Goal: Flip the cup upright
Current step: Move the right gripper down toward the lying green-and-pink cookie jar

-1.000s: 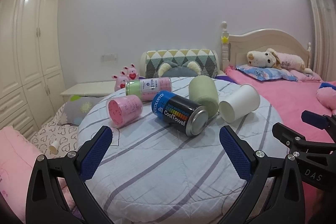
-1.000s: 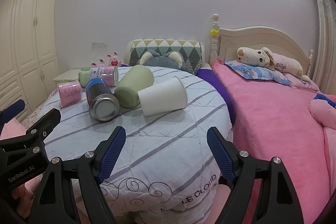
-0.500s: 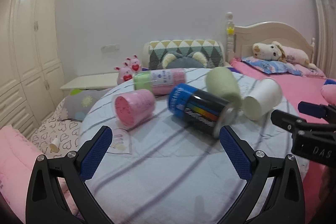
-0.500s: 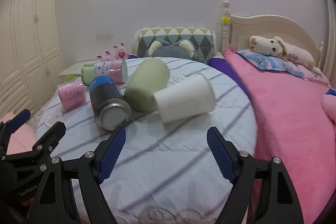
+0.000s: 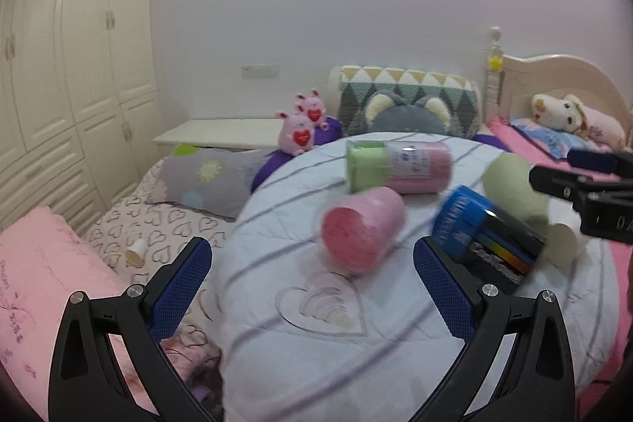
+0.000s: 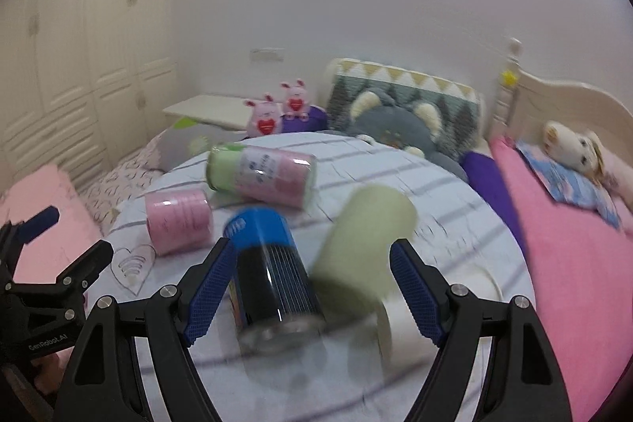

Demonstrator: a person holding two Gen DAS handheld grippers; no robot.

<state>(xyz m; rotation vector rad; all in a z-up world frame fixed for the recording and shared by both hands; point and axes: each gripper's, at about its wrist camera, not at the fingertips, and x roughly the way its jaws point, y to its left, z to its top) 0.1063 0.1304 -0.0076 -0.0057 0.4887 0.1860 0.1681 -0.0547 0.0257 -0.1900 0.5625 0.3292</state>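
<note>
The step in hand looks like the approach: nothing is gripped yet. The right hand-held gripper (image 6: 306, 287) has its jaws spread wide and empty, framing the blue-and-black can (image 6: 273, 275) and the pale green cup (image 6: 364, 248), both lying on their sides on the round table (image 6: 435, 180). A white cup (image 6: 399, 319) also lies on its side low and just to the right of the green one, partly hidden behind it and blurred. Which cup is meant I cannot tell for certain; the green one sits most squarely between the fingers. The left hand-held gripper (image 5: 312, 287) is likewise wide open and holds nothing, facing the pink roll (image 5: 362, 230) and the green-and-pink canister (image 5: 399, 167) beyond it.

The next move calls for steering the right jaws clear of the can, which lies just beside the green cup, closing across the cup's wall, then lifting and turning it to stand on its base
</note>
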